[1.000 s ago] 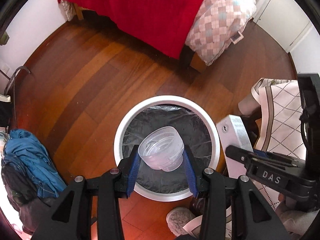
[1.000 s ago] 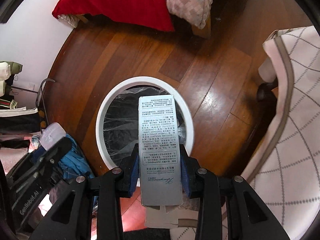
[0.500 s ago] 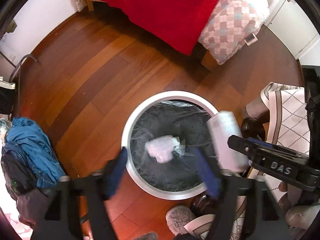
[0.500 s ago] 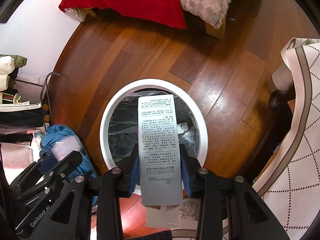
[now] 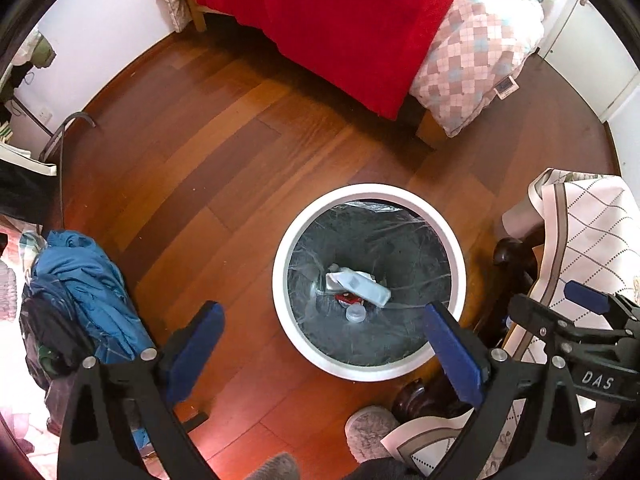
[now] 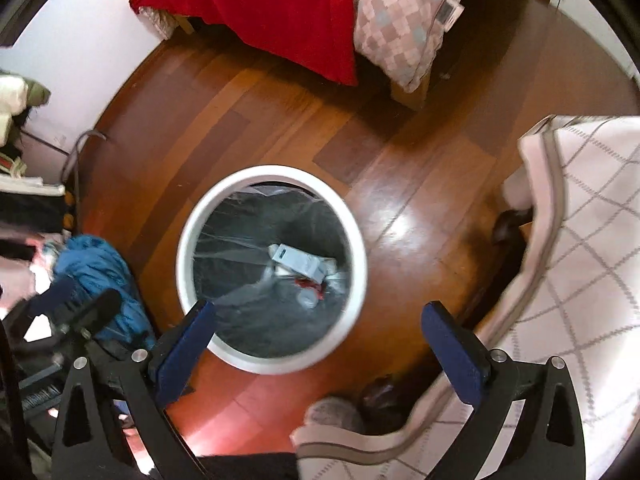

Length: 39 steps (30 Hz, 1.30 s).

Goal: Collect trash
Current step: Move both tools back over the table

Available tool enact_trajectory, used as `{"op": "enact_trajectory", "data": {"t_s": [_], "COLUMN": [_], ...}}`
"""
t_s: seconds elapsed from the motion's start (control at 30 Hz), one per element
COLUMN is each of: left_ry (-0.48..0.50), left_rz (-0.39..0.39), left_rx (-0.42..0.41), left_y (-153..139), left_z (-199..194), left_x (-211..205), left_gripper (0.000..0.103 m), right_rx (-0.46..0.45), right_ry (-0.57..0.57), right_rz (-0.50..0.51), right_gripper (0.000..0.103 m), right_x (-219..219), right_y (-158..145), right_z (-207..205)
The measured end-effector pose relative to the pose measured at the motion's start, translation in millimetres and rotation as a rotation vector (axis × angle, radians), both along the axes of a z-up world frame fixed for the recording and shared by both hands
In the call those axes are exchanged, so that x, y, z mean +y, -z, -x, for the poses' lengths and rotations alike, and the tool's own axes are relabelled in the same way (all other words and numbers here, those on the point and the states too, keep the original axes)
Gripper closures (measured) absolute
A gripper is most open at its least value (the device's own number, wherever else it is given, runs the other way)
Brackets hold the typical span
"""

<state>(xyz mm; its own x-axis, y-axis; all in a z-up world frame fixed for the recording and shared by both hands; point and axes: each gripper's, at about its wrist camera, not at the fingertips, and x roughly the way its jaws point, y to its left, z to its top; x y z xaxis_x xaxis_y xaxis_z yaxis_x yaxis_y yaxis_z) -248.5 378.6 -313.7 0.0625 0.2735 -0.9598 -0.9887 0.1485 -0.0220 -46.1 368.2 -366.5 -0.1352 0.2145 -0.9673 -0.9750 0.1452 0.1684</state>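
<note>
A round white trash bin (image 5: 370, 372) with a clear liner stands on the wooden floor; it also shows in the right wrist view (image 6: 272, 364). At its bottom lie a grey carton (image 5: 360, 285), a small clear plastic cup (image 5: 355, 314) and a red scrap. The carton also shows in the right wrist view (image 6: 298, 262). My left gripper (image 5: 324, 354) is open and empty above the bin's near rim. My right gripper (image 6: 316, 354) is open and empty above the bin's near right side; it also shows at the right of the left wrist view (image 5: 580, 320).
A bed with a red blanket (image 5: 340, 20) and checkered quilt (image 5: 472, 64) stands at the back. A blue clothes pile (image 5: 88, 300) lies left of the bin. A chair with a patterned cover (image 5: 580, 240) is on the right. A grey slipper (image 5: 372, 432) lies near the bin.
Both grippers opened. The cup dropped from the left gripper and the carton from the right gripper into the bin. Both grippers rose away from the bin.
</note>
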Motion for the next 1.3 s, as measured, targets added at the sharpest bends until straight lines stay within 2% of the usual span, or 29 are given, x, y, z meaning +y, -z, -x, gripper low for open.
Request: {"op": "enact_trajectory", "data": {"t_s": [0.3,0.6,0.93,1.13,1.2,1.3], "left_ry": [0.017,0.035,0.073,0.139,0.185,0.277], "left_rz": [-0.061,-0.178,-0.282,-0.337,-0.342,-0.297], "left_rx": [0.002,-0.012,-0.049,-0.066,-0.069,-0.091], "left_y": [-42.0,-103.3,-162.9,-185.7,-183.7,-169.7], "left_z": [-0.2,2.2,-10.9,-63.1,-91.8,-146.7], "left_x": [-30.1,-75.1,-127.1,-163.1,-173.5,-186.4], "left_gripper": [0.001,0.001,0.001,0.001,0.001,0.001], "right_rx": [-0.049,-0.059,-0.002,0.077,0.088,0.078], "right_ry": [-0.016,0.004,0.074,0.190,0.229,0.321], "right_rz": [-0.057,-0.177,-0.327,-0.415,-0.431,-0.424], "right_gripper": [0.000,0.000,0.000,0.000,0.000,0.000], "right_x": [-34.2,-81.9,-150.2,-213.2,-234.3,-277.1], "right_y": [-45.8,-113.1,-188.0,-234.5,-244.2,-251.7], "right_z": [3.2,9.5,-8.7,-52.6,-73.0,-121.8]}}
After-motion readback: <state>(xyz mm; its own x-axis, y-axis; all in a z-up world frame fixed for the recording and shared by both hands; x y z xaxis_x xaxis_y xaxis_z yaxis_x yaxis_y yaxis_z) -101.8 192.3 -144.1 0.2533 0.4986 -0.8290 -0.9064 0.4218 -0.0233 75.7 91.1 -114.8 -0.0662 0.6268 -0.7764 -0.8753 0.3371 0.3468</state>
